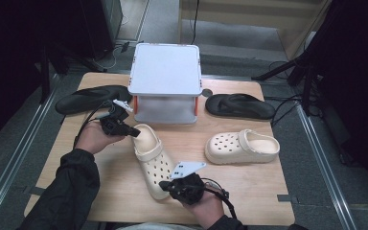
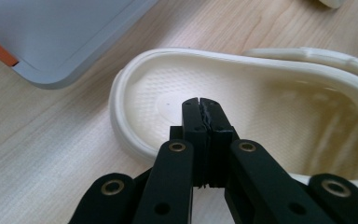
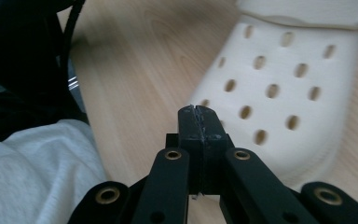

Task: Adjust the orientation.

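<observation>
While both jaws sit closed, cream clog (image 1: pixel 152 160) lies between left hand-held gripper (image 1: pixel 133 130) and right hand-held gripper (image 1: pixel 165 185).

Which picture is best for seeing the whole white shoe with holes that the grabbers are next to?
The high view: it shows the whole cream clog lying between the left gripper and the right gripper. The left gripper view shows its heel cup, the right gripper view its holed toe.

Clog (image 1: pixel 152 160) between both tongs
</observation>
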{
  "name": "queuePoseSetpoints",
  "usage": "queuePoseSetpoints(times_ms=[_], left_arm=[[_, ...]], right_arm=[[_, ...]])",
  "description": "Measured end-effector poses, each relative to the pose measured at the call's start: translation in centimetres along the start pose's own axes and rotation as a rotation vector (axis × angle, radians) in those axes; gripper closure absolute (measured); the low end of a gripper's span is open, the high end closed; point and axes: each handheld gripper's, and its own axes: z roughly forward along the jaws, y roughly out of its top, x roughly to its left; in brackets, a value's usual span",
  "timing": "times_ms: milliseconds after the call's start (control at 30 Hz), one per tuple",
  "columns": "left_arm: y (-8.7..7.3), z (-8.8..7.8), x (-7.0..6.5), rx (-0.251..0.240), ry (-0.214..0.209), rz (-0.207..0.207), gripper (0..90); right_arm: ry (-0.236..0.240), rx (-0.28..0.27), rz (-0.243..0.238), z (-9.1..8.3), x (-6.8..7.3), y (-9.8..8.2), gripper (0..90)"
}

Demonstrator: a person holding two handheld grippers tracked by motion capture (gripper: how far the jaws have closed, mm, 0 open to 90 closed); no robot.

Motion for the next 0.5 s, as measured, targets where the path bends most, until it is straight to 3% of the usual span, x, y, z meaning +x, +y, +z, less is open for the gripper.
queuePoseSetpoints(times_ms=[333,500], left_arm=[[-0.2,1.8,0.5,0.046,0.022,0.034,90.0],[-0.3,1.8,0.6,0.046,0.027,0.040,90.0]], right_arm=[[0.053,0.059,-0.044,3.3,2.3,0.0,90.0],[0.044,0.083,-0.032,4.0,1.8,-0.3,90.0]])
